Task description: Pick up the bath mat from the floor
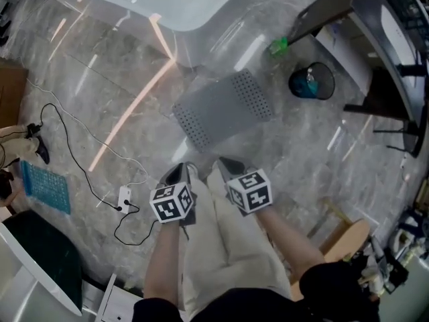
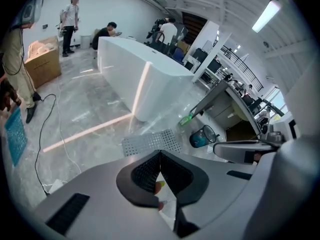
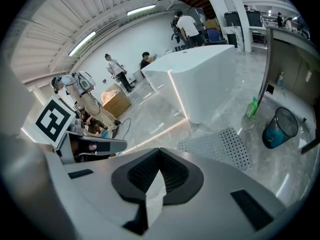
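Two grippers are hanging side by side over the person's legs (image 1: 221,247), both aiming steeply down at the floor (image 1: 100,79). The left gripper (image 1: 179,173) and the right gripper (image 1: 226,164) are each showing jaws pressed together with nothing between them, which is sensible while the target is well ahead. The bath mat (image 1: 224,107) is lying flat on the floor just in front of the white bathtub (image 1: 167,2), probably where feet land on stepping out, with a bin (image 1: 312,81) near it. Its near edge is facing the grippers, so I judge both are lining up for a two-handed pinch there, and the jaws are going to need opening first.
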`<state>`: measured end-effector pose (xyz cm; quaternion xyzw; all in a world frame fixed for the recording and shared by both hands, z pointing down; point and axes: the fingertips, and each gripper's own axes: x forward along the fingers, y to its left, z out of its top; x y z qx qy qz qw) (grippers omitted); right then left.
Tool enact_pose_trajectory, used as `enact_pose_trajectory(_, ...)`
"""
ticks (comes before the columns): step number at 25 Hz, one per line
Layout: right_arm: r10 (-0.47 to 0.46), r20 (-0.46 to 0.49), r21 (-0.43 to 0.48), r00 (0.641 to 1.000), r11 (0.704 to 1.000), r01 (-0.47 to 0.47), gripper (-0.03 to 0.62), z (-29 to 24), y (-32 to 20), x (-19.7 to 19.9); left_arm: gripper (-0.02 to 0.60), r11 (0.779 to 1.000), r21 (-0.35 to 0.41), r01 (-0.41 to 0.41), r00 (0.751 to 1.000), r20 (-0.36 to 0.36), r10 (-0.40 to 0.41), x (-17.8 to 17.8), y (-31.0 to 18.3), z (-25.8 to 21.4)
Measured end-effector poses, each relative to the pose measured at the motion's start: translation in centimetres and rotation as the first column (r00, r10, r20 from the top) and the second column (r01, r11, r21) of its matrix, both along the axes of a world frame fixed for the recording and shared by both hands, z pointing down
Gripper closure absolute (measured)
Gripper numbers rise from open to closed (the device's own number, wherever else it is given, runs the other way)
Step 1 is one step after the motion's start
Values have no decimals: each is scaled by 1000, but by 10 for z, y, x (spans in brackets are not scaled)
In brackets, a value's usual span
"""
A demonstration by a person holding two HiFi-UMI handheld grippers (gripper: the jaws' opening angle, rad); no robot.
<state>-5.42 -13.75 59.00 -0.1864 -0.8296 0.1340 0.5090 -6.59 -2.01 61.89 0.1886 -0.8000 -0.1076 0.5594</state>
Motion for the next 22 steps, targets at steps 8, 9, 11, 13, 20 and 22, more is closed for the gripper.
enact_pose_trajectory(8, 38, -90, 53, 995, 998, -33, 582, 106, 6, 3, 580, 999, -21, -29, 998, -52, 28, -7, 8, 99)
enact_pose_trajectory(9, 39, -98, 57, 994, 998, -34, 582, 121, 7, 4, 580, 999, -24, -36, 998, -58, 34, -8, 8, 111)
enact_pose_trajectory(11, 47, -113, 66, 992, 997, -39, 582, 150, 11, 3, 581, 999, -32, -39, 997, -73, 37, -7, 11, 137)
enact_pose_trajectory(13, 69, -132, 74, 989, 996, -59, 582, 179, 13, 3, 580, 999, -38, -32, 995, -96, 28, -3, 15, 162)
enact_pose_trajectory(20, 79, -207, 116, 975, 992, -56, 582, 269, 22, 11, 580, 996, -67, -51, 986, -160, 40, 15, 29, 240)
enact_pose_trajectory(22, 74, -219, 117, 973, 992, -49, 582, 288, 26, 16, 580, 996, -70, -60, 984, -172, 48, 18, 31, 256)
